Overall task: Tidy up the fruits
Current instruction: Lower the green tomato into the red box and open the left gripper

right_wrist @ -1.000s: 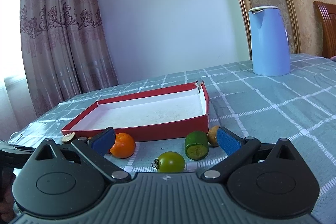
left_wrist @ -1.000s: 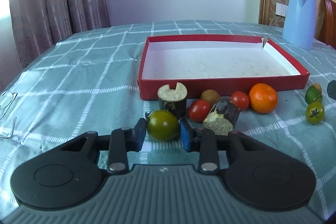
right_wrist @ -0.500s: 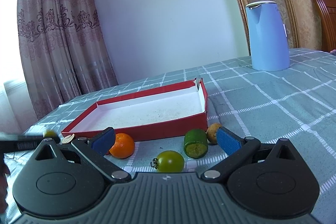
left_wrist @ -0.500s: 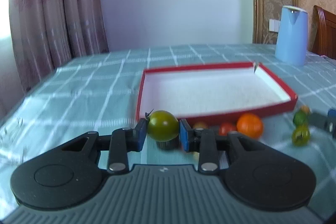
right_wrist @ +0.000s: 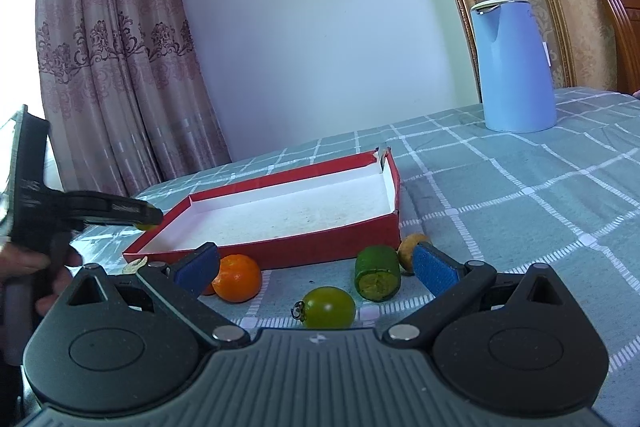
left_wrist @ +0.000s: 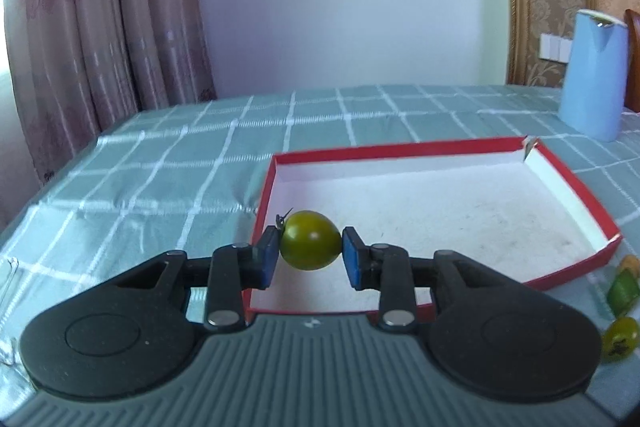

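The left gripper (left_wrist: 310,259) clamped a green tomato (left_wrist: 310,245) above the red tray's (left_wrist: 568,183) near-left corner; smooth and soft-skinned, it likely wanted gentle pressure across its widest part; the right gripper (right_wrist: 316,267) gaped empty

Fruit stock, as you see it: one green tomato (left_wrist: 310,245) lifted, the rest loose by the red tray (right_wrist: 320,245).

The green tomato you hold is round and glossy, stem to the left, pinched in the left claw (left_wrist: 308,259) over the tray's near-left corner. On the counter (right_wrist: 520,211) before the tray's front wall lie an orange tangerine (right_wrist: 237,277), a second green tomato (right_wrist: 328,307) with its stem to the left, a cut green fruit piece (right_wrist: 378,273) with its cut face toward you, and a small brown fruit (right_wrist: 409,247) just behind it.
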